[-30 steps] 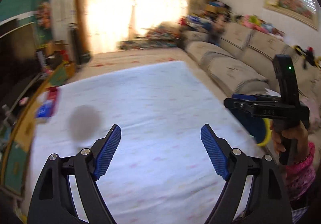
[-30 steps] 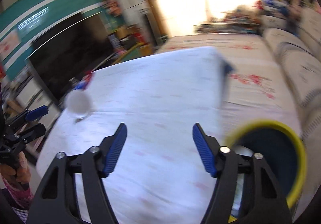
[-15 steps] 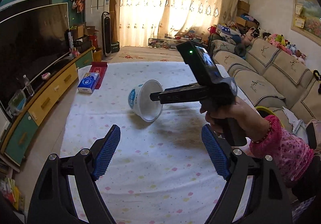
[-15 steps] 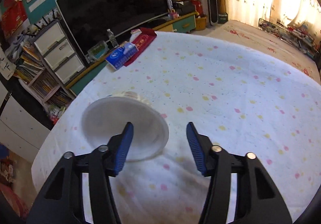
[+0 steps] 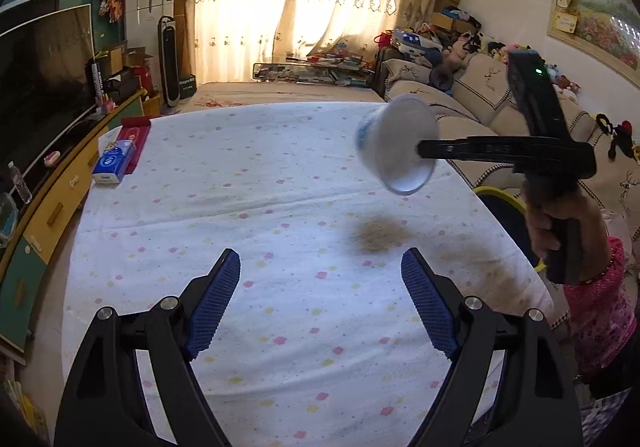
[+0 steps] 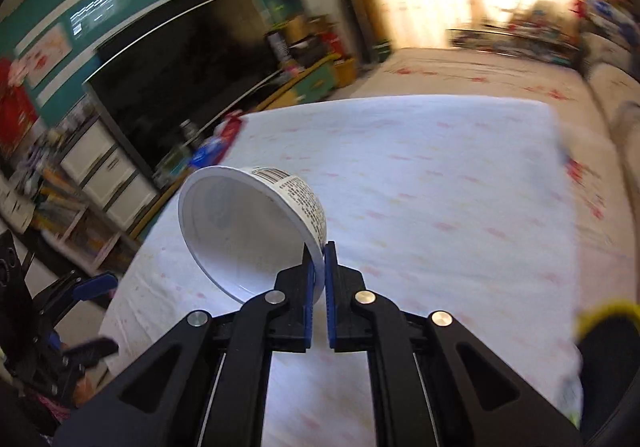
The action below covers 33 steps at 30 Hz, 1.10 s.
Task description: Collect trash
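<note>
Spotted white tablecloth [image 5: 248, 183], TV [image 5: 40, 67] left, sofa [image 5: 480, 103] right. Paper bowl [image 6: 248, 231] tipped sideways, mouth facing near-left, rim pinched by right gripper [image 6: 319, 275]. Left gripper [image 5: 320, 303] spread, empty.

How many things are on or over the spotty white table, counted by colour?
White: 1, the cup
Blue: 1, the tissue pack
Red: 1, the flat packet
Total: 3

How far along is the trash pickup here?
Midway. The right gripper is pinching the rim of the empty white cup, lifted off the table. It is not yet in the yellow-rimmed bin. The left gripper is open, holding nothing.
</note>
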Available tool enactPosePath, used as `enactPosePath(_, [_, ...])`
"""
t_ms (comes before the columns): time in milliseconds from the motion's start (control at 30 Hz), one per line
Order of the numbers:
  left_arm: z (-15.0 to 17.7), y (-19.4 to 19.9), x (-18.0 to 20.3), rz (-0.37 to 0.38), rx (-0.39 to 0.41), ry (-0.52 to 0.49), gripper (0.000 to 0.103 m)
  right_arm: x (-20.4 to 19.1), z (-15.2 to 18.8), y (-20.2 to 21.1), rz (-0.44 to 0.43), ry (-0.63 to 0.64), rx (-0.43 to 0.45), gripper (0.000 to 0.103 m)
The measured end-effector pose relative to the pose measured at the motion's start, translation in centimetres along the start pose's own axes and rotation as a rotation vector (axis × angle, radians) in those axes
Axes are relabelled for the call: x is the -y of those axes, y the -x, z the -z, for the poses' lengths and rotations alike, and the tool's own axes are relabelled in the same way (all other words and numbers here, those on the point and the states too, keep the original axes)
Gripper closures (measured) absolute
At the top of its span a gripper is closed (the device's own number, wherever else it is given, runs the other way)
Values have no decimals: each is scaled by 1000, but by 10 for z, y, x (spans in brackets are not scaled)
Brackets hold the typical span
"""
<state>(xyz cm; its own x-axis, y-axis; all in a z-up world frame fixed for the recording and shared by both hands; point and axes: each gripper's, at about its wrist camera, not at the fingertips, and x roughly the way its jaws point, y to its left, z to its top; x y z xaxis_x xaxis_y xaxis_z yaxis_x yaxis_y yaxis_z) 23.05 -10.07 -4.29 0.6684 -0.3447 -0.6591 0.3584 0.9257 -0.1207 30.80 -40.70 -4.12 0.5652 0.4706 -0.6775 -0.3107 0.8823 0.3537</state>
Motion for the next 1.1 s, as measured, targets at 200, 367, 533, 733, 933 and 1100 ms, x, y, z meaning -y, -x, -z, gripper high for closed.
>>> enactPosePath(200, [-6,-17,30,45,-19,-52,21,105,65,79,293,-202,45,98])
enactPosePath(367, [-9,-23,52,57,-27,-86,21,167,109,96,438,-341,7,98])
enactPosePath(533, [-5,-20,64,51,-27,-105,14,185,124,101,552,-378,28,64])
enactPosePath(733, [7,-4,61,-14,16,-97,6,136,131,122,538,-288,132,58])
enactPosePath(933, [30,28,45,-49,50,-22,5,67,146,148,542,-173,211,41])
enactPosePath(1100, [47,65,30,-93,122,41,5,21,161,172,553,-108,262,24])
